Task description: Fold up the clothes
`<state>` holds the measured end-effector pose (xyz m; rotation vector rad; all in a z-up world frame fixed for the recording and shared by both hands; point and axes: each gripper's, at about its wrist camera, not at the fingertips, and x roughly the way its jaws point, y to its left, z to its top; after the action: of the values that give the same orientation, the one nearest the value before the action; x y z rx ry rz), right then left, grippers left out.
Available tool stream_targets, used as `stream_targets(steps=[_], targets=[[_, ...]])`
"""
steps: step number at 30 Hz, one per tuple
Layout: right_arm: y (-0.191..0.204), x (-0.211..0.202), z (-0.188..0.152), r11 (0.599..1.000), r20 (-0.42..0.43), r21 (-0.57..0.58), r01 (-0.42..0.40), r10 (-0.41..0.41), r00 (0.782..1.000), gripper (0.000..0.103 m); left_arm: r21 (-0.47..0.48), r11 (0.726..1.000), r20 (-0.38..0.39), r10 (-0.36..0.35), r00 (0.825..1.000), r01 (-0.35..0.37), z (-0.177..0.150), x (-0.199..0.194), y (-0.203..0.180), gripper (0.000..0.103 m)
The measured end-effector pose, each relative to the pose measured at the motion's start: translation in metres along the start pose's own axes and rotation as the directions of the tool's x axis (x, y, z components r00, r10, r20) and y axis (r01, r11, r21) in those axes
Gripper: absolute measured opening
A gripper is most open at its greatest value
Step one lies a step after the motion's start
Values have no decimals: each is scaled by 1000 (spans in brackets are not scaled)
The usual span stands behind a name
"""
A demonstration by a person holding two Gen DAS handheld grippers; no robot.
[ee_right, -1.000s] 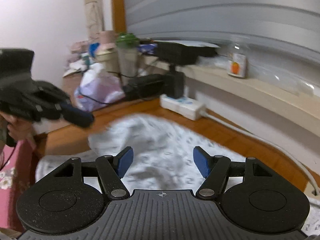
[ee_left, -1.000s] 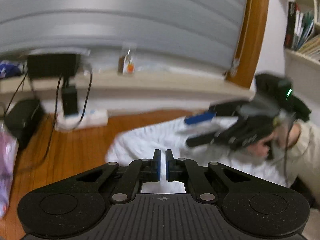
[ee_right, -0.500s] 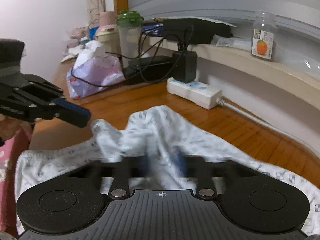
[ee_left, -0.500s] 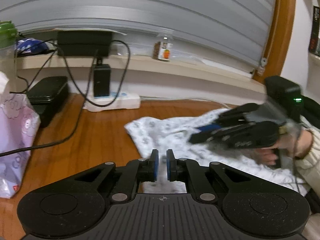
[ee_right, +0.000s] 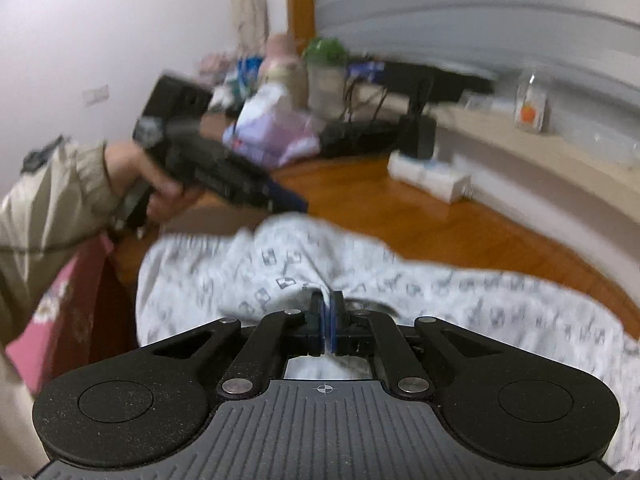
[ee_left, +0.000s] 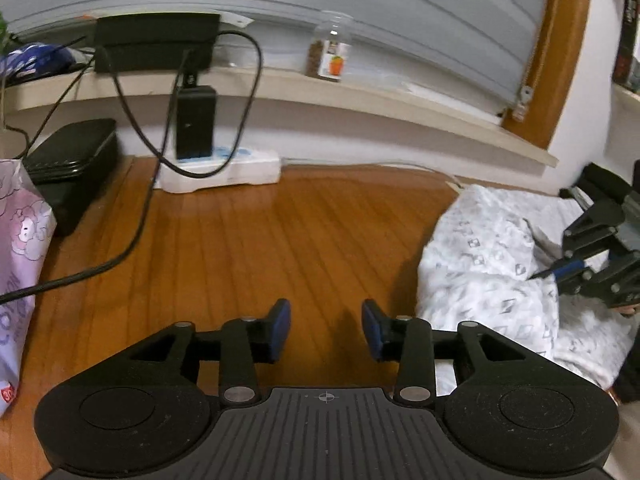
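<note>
A white garment with a small grey print (ee_left: 492, 264) lies crumpled on the wooden table, at the right of the left wrist view. My left gripper (ee_left: 326, 330) hovers over bare wood left of the cloth; its jaws are opening and nothing is between them. In the right wrist view the same garment (ee_right: 460, 292) spreads across the middle, and my right gripper (ee_right: 328, 310) is shut on a pinched fold of it. The right gripper (ee_left: 560, 270) also shows at the far right of the left wrist view, nipping the cloth. The left gripper (ee_right: 288, 200) appears blurred above the cloth's far edge.
A white power strip (ee_left: 224, 166) with a black adapter and cables sits at the back, a black box (ee_left: 72, 164) and a lilac plastic bag (ee_left: 20, 264) at the left. A small jar (ee_left: 330, 54) stands on the sill. A pink cloth (ee_right: 72, 312) hangs at the table's left edge.
My left gripper let go of the garment, opened and moved left over bare wood. My right gripper closed on a fold of the garment and has pulled it along.
</note>
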<state>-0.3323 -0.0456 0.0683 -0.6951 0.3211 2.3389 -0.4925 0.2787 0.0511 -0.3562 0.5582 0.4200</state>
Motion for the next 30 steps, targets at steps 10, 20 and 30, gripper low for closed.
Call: stream_targets(steps=[10, 20, 30], targets=[[-4, 10, -20, 998, -56, 19, 66, -65, 996, 7, 63, 995, -7, -82, 997, 82, -13, -13, -21, 55], [-8, 13, -28, 989, -8, 99, 114, -114, 993, 8, 77, 986, 17, -152, 988, 150, -20, -14, -44, 61], [6, 0, -28, 991, 67, 30, 133, -134, 989, 14, 15, 974, 101, -228, 968, 228, 2, 1, -51, 59]])
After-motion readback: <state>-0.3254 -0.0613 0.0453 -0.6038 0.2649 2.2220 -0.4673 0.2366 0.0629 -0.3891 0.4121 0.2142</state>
